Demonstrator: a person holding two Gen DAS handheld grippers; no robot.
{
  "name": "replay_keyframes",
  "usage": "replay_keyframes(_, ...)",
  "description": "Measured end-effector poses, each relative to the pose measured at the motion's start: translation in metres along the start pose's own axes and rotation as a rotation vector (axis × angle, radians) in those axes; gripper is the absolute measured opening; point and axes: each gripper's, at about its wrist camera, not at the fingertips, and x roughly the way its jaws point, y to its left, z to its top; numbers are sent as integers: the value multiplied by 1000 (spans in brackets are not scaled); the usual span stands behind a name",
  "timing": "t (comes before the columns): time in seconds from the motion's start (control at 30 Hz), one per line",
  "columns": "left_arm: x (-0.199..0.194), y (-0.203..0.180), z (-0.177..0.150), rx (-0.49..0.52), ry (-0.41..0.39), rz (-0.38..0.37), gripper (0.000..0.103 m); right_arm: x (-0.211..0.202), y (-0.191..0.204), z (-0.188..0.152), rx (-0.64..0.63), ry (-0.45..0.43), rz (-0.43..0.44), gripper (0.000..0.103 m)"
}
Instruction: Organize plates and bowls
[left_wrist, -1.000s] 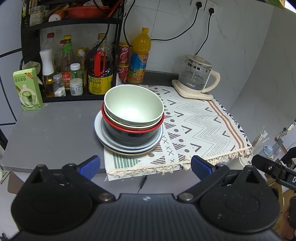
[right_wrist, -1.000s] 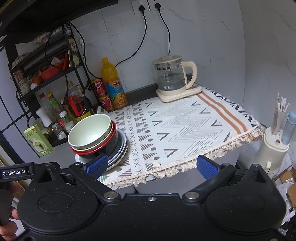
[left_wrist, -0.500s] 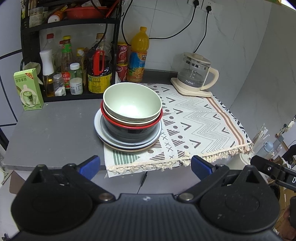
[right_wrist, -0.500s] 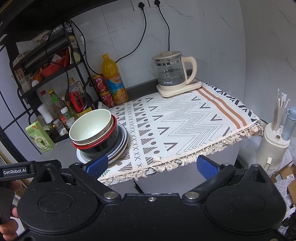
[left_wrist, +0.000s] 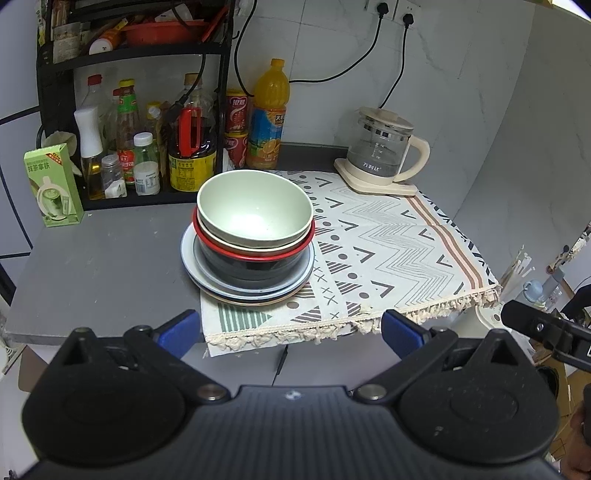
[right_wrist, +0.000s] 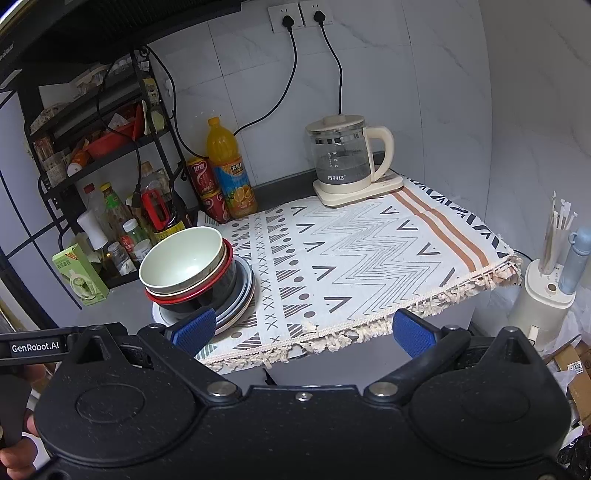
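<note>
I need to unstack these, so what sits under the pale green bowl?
Under the pale green bowl come a cream bowl rim, a red-rimmed dark bowl, then grey-blue plates with a tan one lowest. The exact plate count is hidden.

A grey counter (left_wrist: 103, 266) filled the middle of the frame. A patterned cloth (left_wrist: 388, 251) covered its right half, fringe hanging over the front edge. Plates (left_wrist: 251, 291) straddled the cloth's left edge. A kettle base (left_wrist: 373, 182) sat upper right, a green carton (left_wrist: 51, 184) far left, a black rack (left_wrist: 147, 199) behind.
</note>
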Motion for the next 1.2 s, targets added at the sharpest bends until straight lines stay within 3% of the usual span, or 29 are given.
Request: replay_keyframes(1.2, 7, 1, -4, -17, 18, 22, 103, 13, 0, -4, 2, 46, 13, 103)
